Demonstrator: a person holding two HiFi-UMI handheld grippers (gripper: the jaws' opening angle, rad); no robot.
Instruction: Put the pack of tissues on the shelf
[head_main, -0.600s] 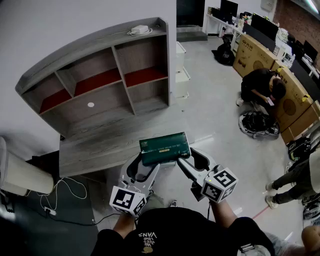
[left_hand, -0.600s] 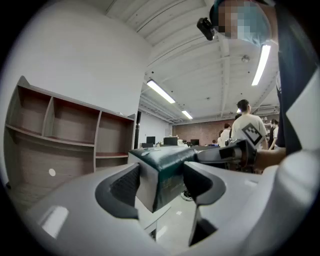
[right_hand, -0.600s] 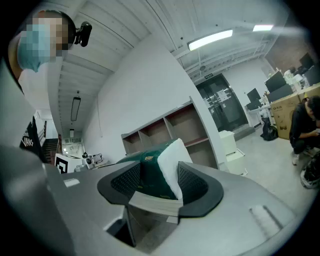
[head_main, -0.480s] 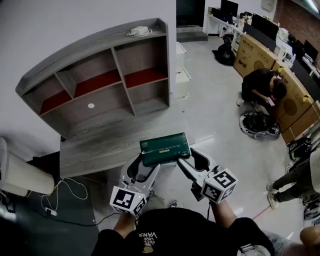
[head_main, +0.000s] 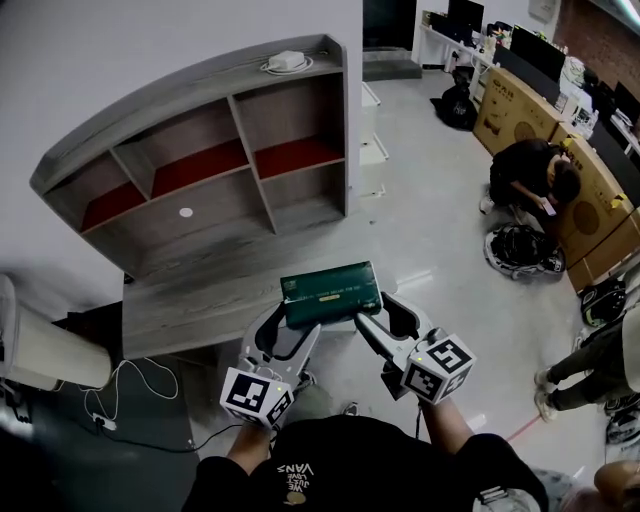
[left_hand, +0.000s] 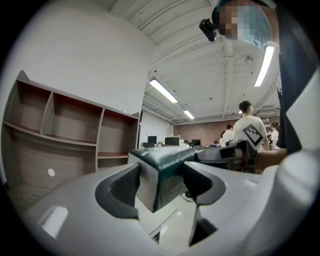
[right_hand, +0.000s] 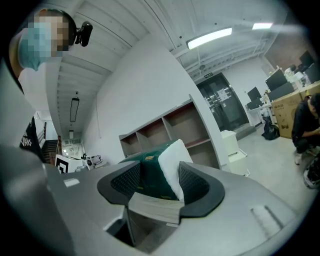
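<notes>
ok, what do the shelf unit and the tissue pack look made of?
The shelf unit looks like matte grey wood-grain laminate board: streaky grain on flat panels, with red surfaces on the upper shelves. The pack of tissues looks wrapped in soft dark green plastic film, slightly shiny, white at its ends; it could be thin card.

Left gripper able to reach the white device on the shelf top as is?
Probably not: left gripper is shut on the pack of tissues, shared with the right gripper; the white device lies well beyond.
</notes>
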